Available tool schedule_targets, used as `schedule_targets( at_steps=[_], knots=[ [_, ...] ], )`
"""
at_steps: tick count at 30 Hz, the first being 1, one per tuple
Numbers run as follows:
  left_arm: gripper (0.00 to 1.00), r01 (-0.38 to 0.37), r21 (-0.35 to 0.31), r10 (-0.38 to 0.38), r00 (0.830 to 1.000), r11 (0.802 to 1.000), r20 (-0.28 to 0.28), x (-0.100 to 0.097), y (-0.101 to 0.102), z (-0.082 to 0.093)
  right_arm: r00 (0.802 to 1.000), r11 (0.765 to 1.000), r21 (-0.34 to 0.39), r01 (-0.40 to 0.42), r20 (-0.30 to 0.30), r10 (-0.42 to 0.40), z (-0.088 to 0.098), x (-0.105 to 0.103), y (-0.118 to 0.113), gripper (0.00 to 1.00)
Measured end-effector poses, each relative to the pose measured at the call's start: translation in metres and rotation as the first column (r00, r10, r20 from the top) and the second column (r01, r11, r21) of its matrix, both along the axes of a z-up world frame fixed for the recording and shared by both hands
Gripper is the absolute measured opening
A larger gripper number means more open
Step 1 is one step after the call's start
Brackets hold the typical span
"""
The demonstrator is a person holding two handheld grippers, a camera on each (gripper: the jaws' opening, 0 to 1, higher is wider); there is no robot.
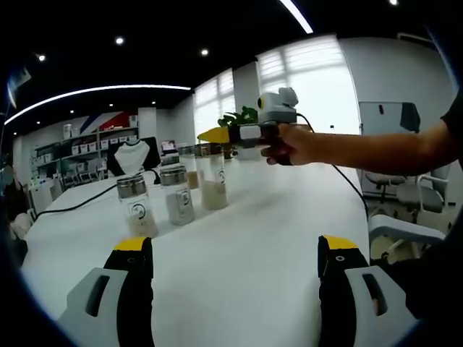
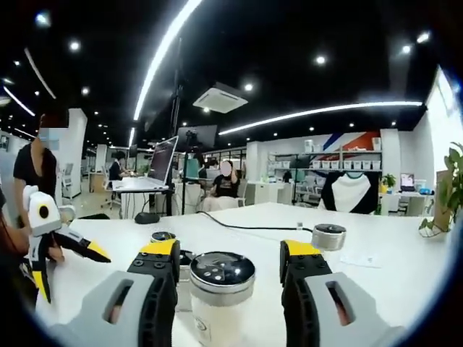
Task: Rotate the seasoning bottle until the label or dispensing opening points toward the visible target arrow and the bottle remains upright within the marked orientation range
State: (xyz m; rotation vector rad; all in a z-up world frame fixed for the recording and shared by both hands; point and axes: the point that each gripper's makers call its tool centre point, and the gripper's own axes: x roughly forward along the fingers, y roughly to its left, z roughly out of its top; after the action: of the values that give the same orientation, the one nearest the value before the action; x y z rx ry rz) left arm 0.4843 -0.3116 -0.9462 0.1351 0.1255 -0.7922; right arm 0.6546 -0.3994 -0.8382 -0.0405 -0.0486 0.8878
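Right tongs (image 2: 229, 271) spread open, straddling upright bottle (image 2: 221, 296) on counter (image 2: 391, 264), lined up for twisting grip. Left tongs (image 1: 235, 264) wide apart, empty, idle at 6 o'clock, leaving room.

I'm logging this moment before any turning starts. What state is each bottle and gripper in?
Left gripper: open, holding nothing.
Right gripper: open, jaws either side of a seasoning bottle, not closed on it.
Seasoning bottle: upright, lid on.
Nearest bottles: upright, capped.
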Motion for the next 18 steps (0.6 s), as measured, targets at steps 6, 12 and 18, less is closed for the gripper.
schedule_targets(
  at_steps=[6, 12, 18],
  knots=[
    [1.0, -0.001, 0.001, 0.001, 1.0, 1.0, -0.003, 0.0, 0.001, -0.001, 0.998, 0.998, 0.028, 0.062, 0.005, -0.062, 0.014, 0.02, -0.018, 0.55],
    [1.0, -0.001, 0.0, 0.001, 1.0, 1.0, -0.004, 0.0, 0.0, -0.001, 0.985, 0.985, 0.024, 0.173, -0.023, -0.172, 0.015, 0.055, -0.041, 0.52],
    [1.0, 0.003, 0.001, -0.002, 1.0, 1.0, -0.006, 0.0, -0.001, -0.002, 0.964, 0.964, -0.06, 0.259, -0.04, -0.261, -0.013, 0.084, -0.043, 0.5]
  ],
)
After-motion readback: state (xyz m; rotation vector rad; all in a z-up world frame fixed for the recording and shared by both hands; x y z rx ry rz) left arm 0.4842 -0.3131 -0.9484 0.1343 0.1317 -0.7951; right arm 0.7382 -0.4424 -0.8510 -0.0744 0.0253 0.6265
